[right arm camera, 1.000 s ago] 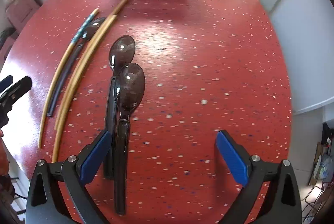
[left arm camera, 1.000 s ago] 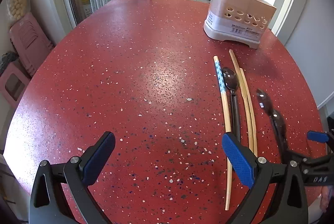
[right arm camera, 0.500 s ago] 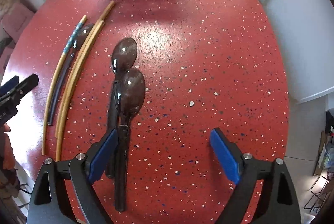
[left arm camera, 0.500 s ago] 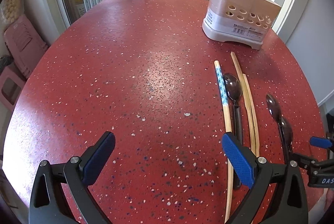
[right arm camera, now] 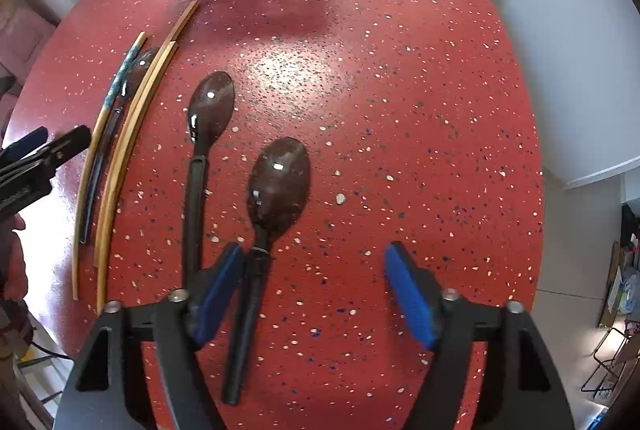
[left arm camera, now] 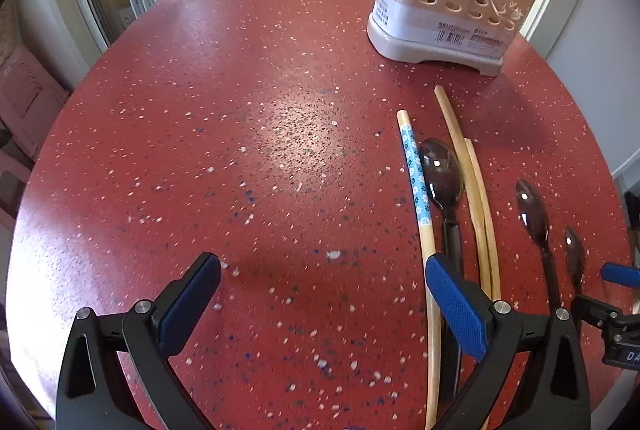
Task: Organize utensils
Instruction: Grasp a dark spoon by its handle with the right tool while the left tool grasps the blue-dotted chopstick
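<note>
since the earlier frame: right tool has come lower and nearer the bench, and the nearest dark spoon now lies angled away from its neighbour rather than overlapping it.

right tool: jaws spread wide, gripping nothing; left blue pad sits just beside the nearest dark spoon's handle, whether touching cannot be told; handle lies between the pads, close to the left one.

second dark spoon: flat on the bench, just left of the first, bowl pointing toward the holder.

left tool: jaws wide apart, empty, above the bench; its right pad stands over the near ends of the left group.

left group, lying side by side: patterned chopstick with blue-and-white band; third dark spoon; two plain wooden chopsticks.

utensil holder: pale, perforated, barcode label on front, at the far side of the bench, apart from all loose pieces; some utensils stand in it, top cut off.

red speckled bench: carries all items.
</note>
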Tool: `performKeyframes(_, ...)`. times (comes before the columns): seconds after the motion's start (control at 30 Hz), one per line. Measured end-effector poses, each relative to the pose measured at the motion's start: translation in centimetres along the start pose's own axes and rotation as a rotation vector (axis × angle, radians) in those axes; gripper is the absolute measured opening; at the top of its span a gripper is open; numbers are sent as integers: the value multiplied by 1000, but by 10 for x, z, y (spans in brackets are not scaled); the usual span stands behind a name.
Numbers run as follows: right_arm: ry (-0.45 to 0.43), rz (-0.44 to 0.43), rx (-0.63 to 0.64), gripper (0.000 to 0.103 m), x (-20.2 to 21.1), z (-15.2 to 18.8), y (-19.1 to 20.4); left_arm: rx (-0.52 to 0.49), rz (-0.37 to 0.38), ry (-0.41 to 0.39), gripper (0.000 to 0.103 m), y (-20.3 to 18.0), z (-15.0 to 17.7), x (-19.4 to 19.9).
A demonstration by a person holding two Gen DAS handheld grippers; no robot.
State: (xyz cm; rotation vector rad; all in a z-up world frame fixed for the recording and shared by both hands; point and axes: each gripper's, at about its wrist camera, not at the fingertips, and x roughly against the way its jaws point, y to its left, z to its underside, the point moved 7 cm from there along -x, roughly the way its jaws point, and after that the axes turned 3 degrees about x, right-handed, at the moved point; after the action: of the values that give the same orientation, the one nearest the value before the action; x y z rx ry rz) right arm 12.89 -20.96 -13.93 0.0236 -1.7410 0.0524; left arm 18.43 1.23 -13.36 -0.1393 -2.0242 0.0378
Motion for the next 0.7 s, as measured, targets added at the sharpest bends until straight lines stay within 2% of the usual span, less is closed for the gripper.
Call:
performKeyframes(0.03,6,1,2,64,1,-3,2,4,3,8,103,-1,-1,-1)
performKeyframes(0.2,16,-7,39,37,2,-8,22,-11,10,31,103,-8,-6,-7)
performKeyframes(0.27,14,-11,54,34,2,-9,25,-37,-4,48,103,-13,-6,-10)
performKeyframes(0.37,-2,-32,78,15,5,-9,29,-79,-21,57,103,-19,-8,-13)
performKeyframes(0.47,-18,-50,90,14,8,-8,29,-99,-8,81,103,-26,-14,-15)
performKeyframes(0.57,-32,-109,84,12,10,-7,28,-133,5,111,103,-35,-21,-15)
performKeyframes(0.63,-44,-136,78,12,16,0,19,-169,19,132,96,-44,-24,-16)
performKeyframes(0.7,-66,-160,76,12,19,0,16,-206,30,150,80,-52,-25,-13)
